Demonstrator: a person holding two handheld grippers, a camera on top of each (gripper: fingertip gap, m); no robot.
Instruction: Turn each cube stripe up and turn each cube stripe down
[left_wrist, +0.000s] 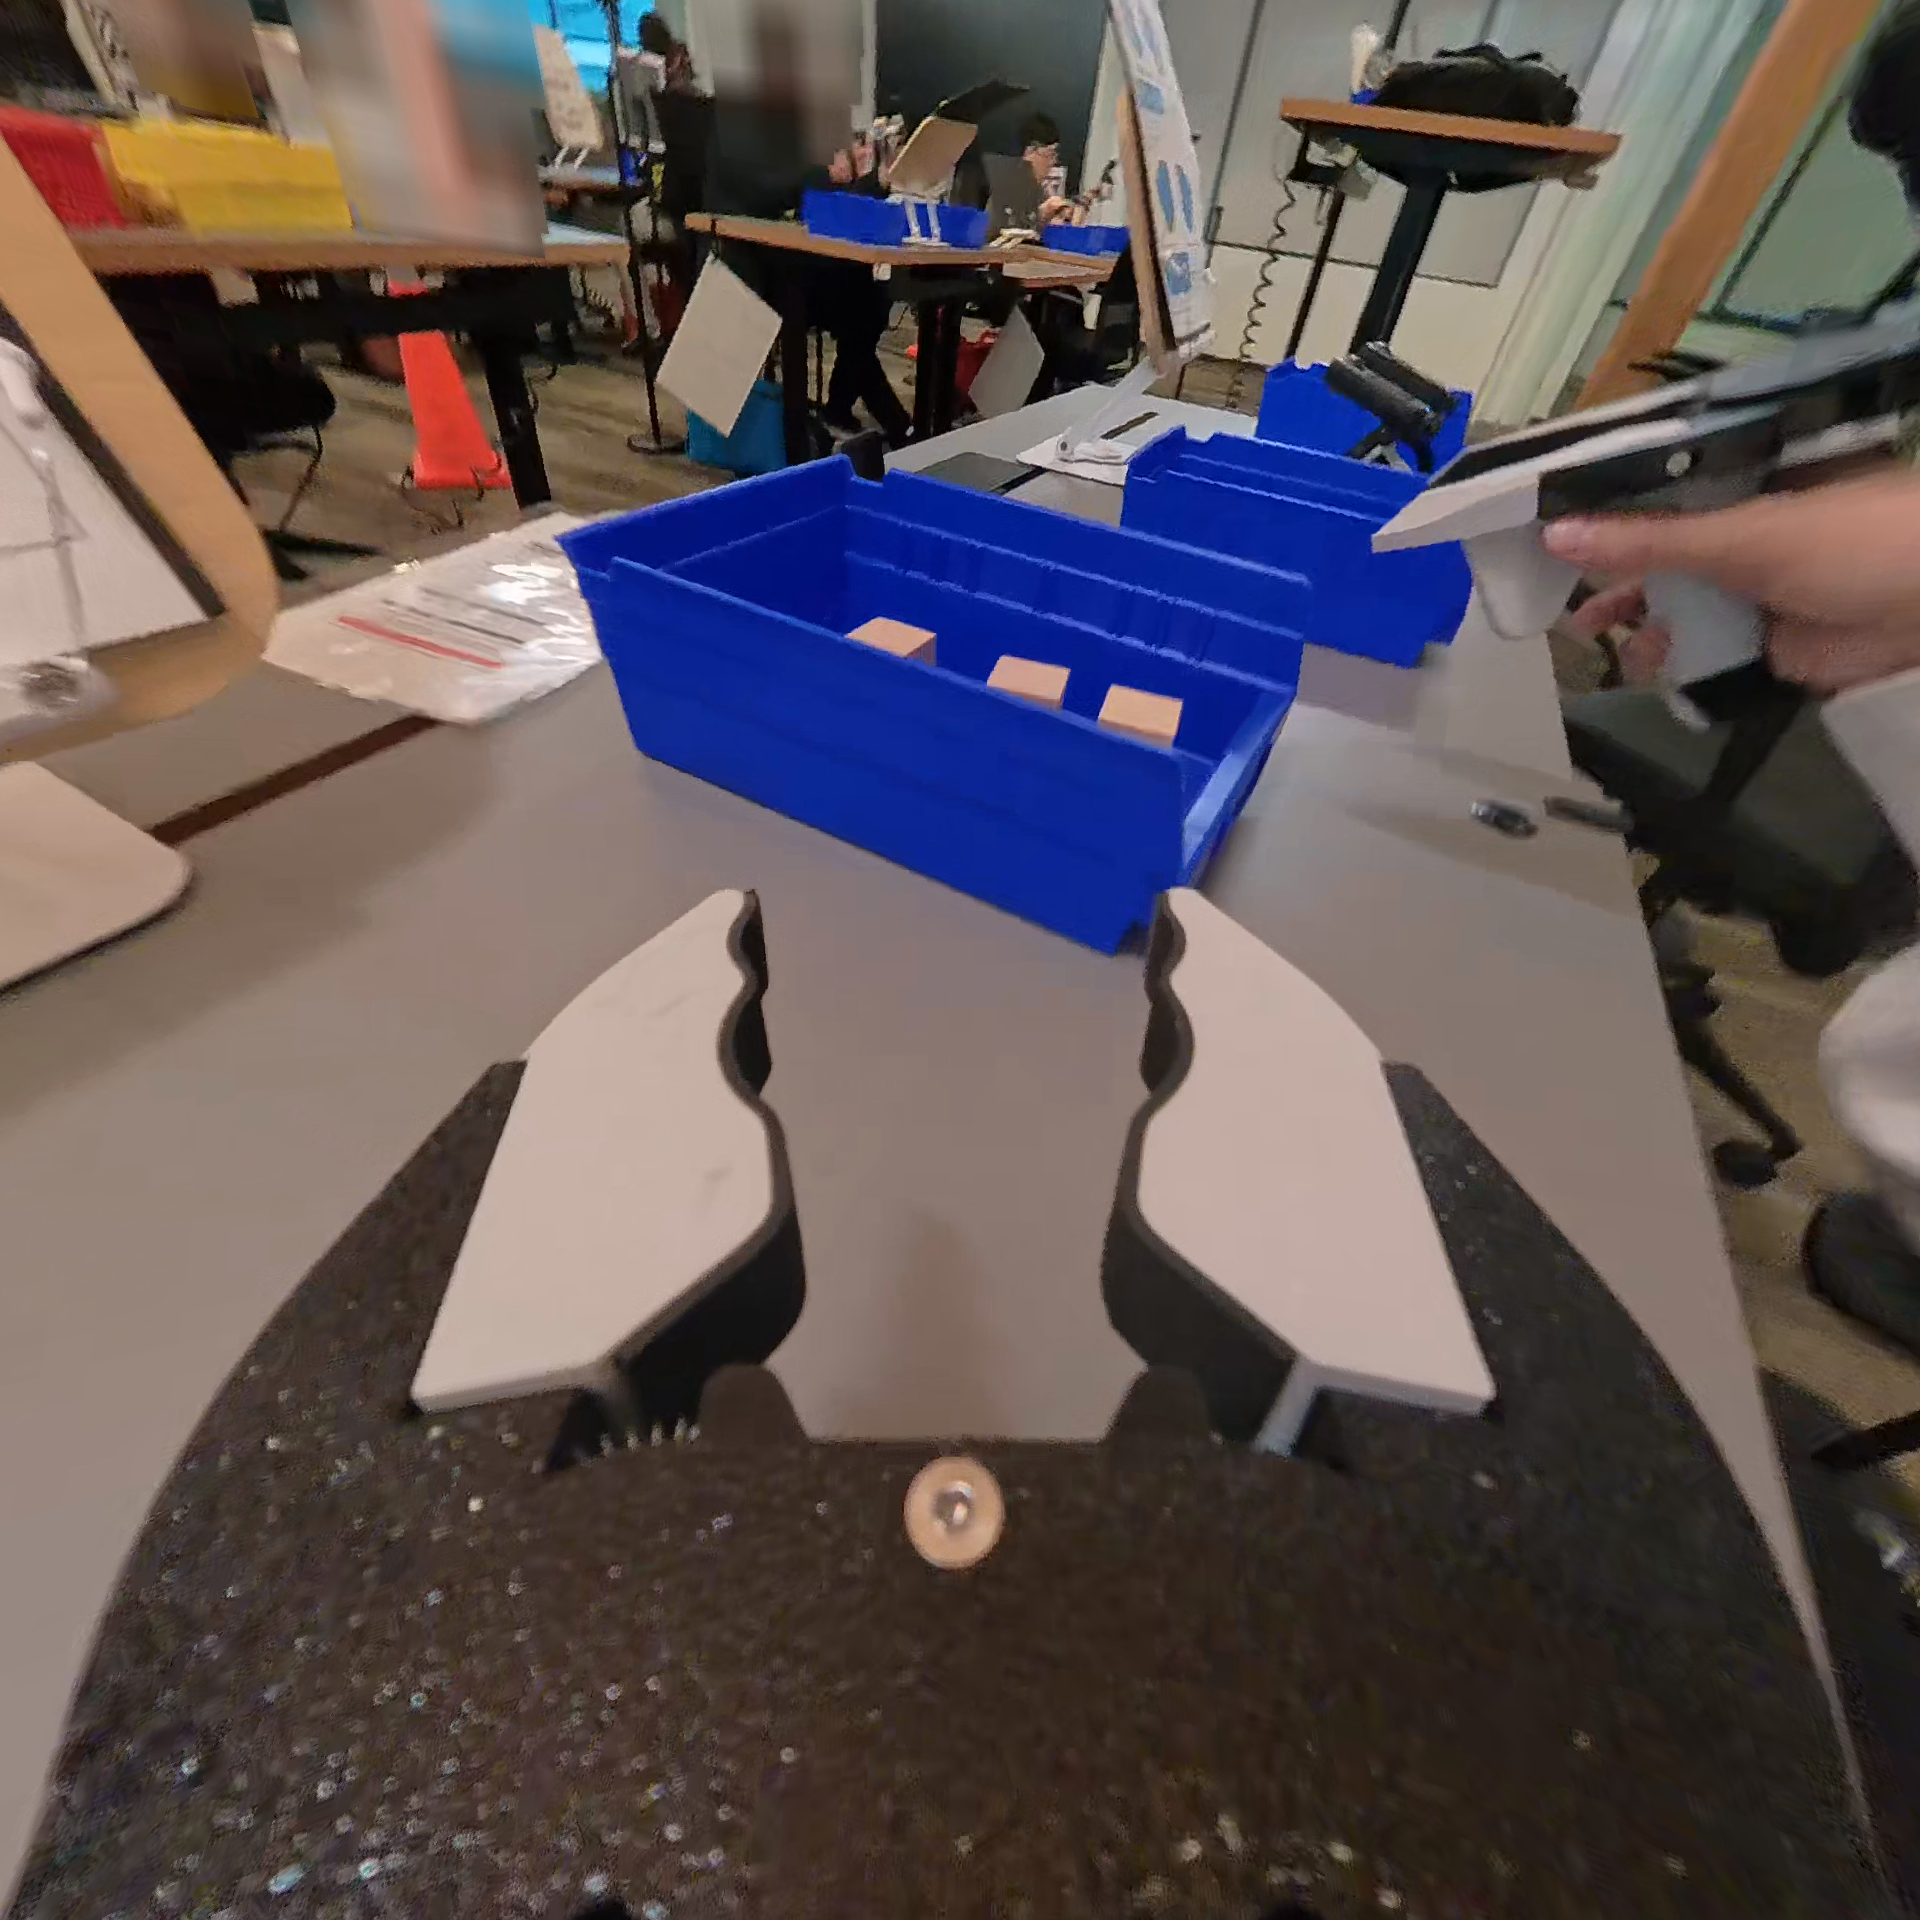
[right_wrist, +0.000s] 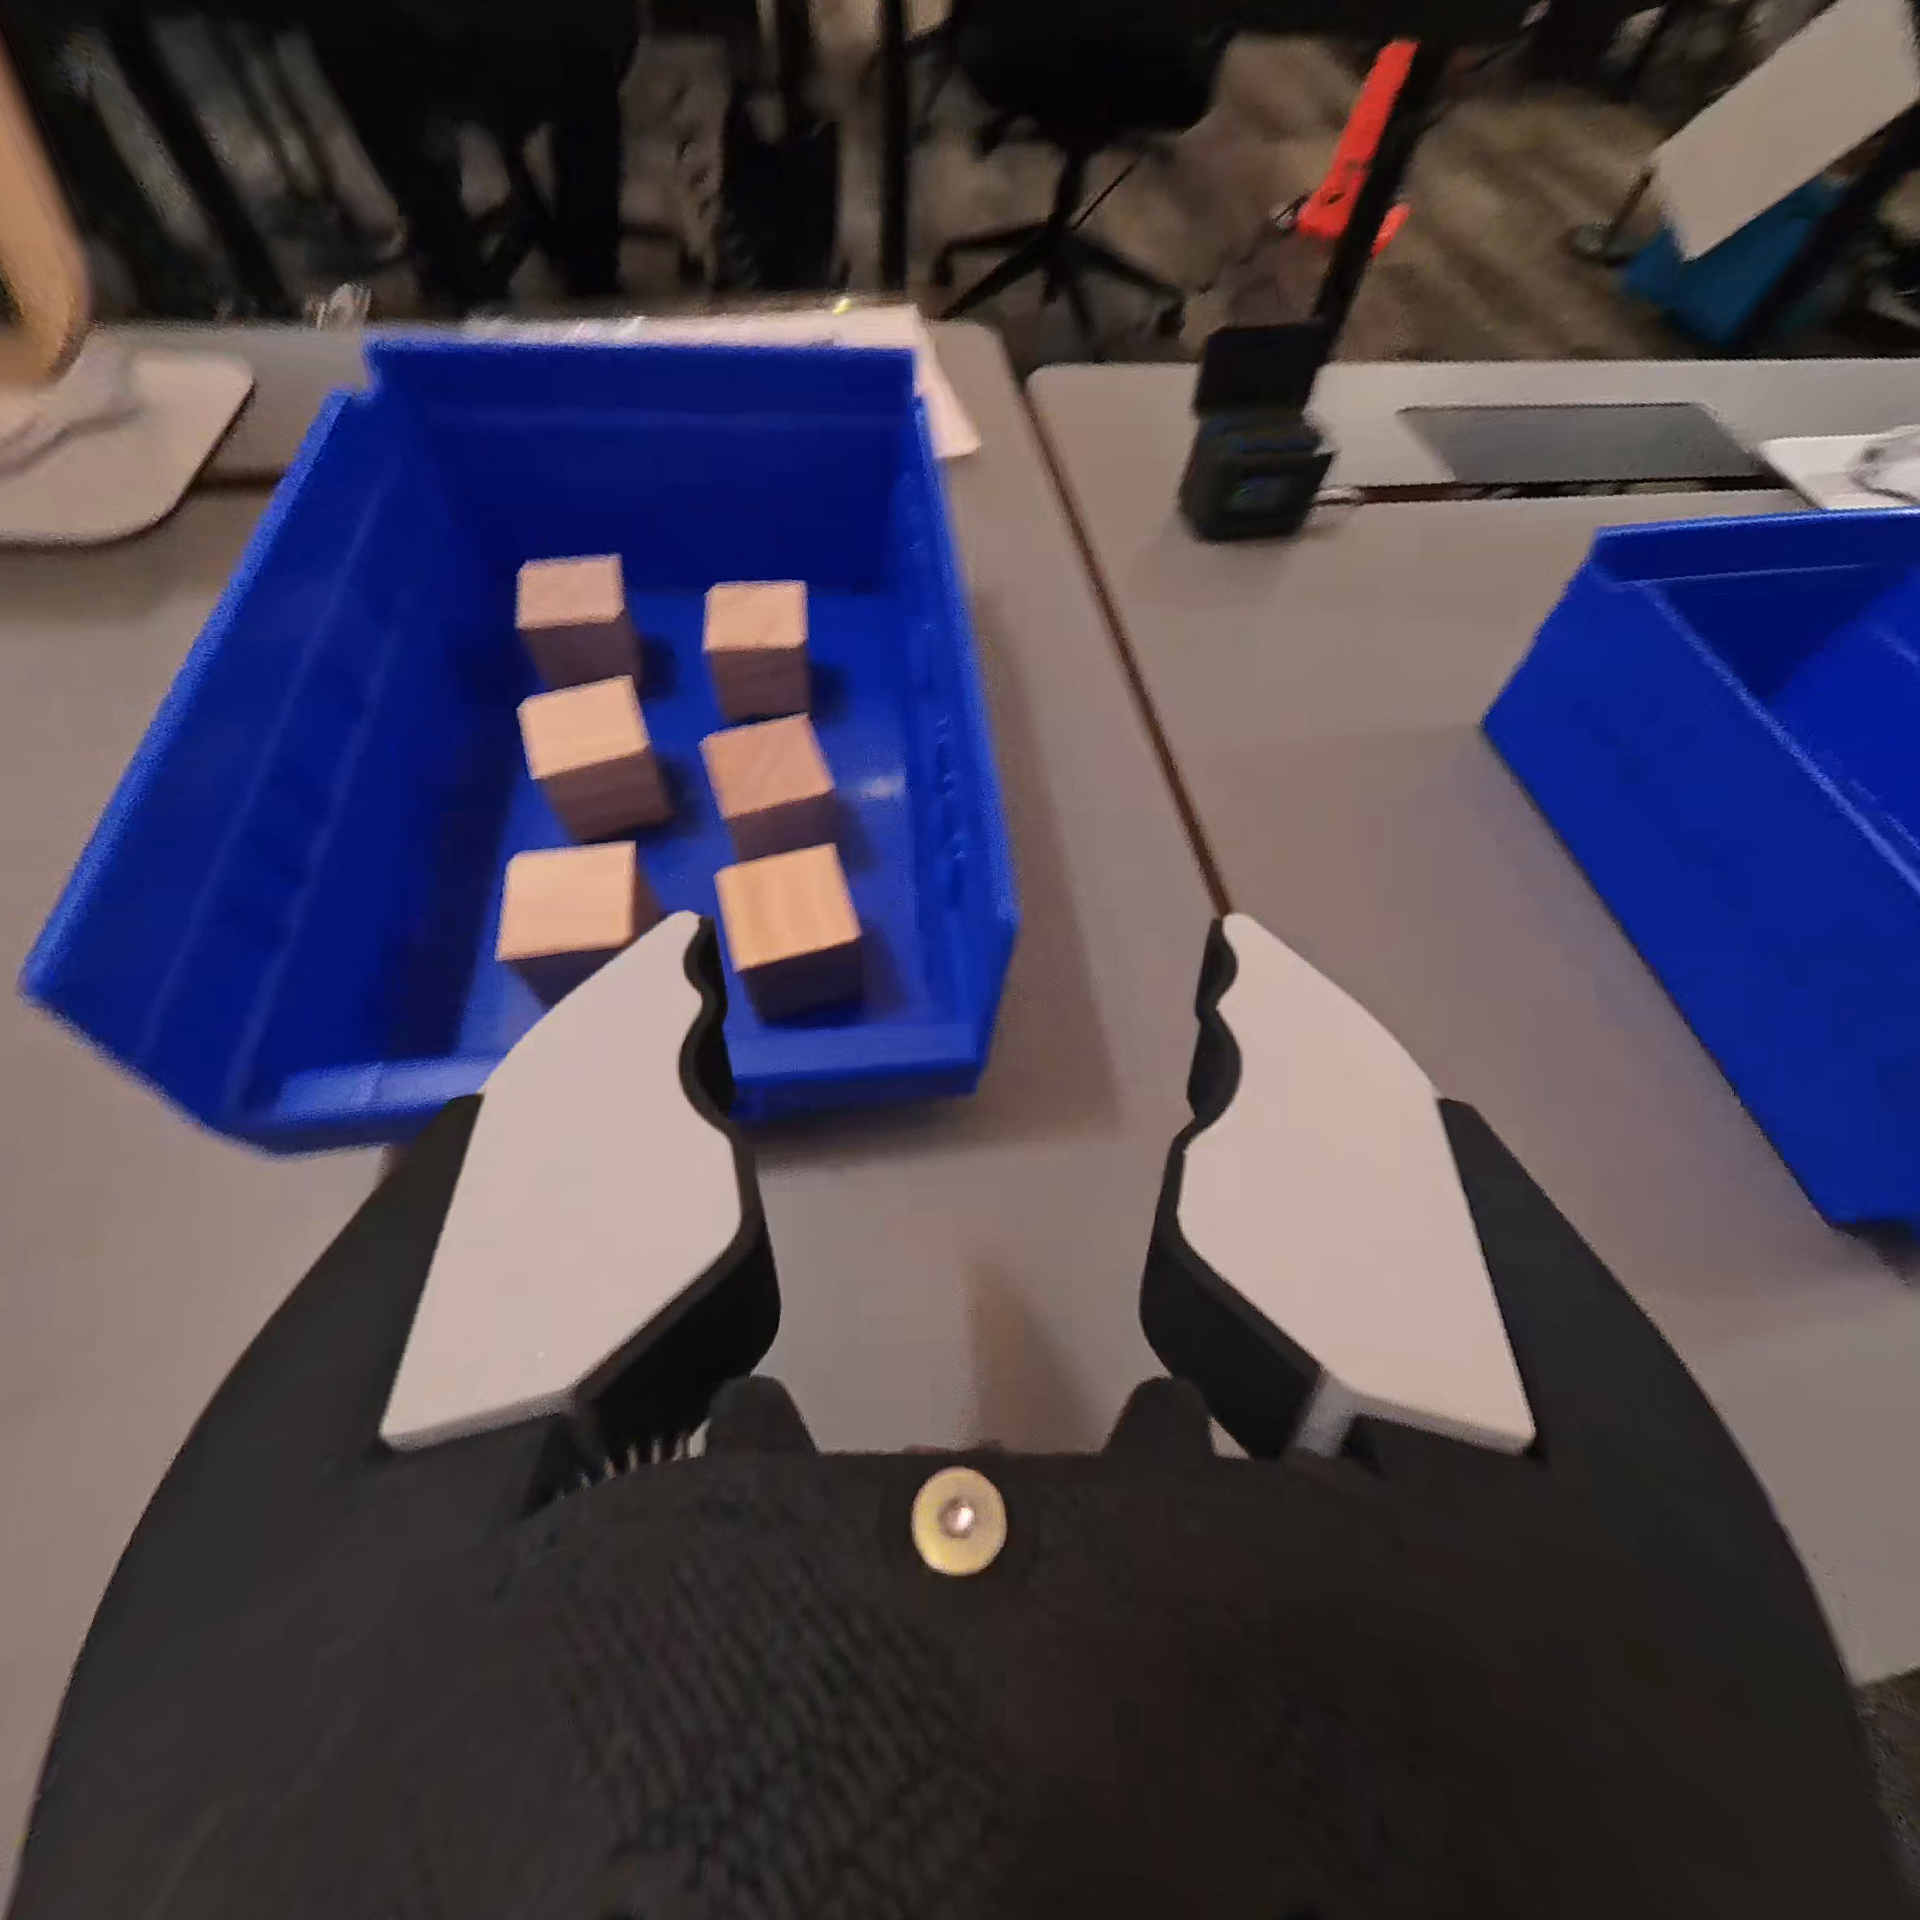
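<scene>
Several plain wooden cubes (right_wrist: 795, 925) stand in two rows inside a blue bin (right_wrist: 187, 790) on the grey table; no stripe shows on any visible face. In the left wrist view the tops of three cubes (left_wrist: 1029, 681) show over the wall of the same bin (left_wrist: 883, 800). My right gripper (right_wrist: 961, 971) is open and empty, above the table just right of the bin's near corner. It also shows in the left wrist view (left_wrist: 1455, 499), held by a hand at the far right. My left gripper (left_wrist: 951, 935) is open and empty, low over the table in front of the bin.
A second blue bin (right_wrist: 1714, 790) stands to the right, also seen in the left wrist view (left_wrist: 1288, 520). A small black device (right_wrist: 1252, 457) sits on the adjoining table past a seam. Papers in plastic (left_wrist: 447, 623) lie left of the bin. An office chair (left_wrist: 1745, 831) stands beside the table.
</scene>
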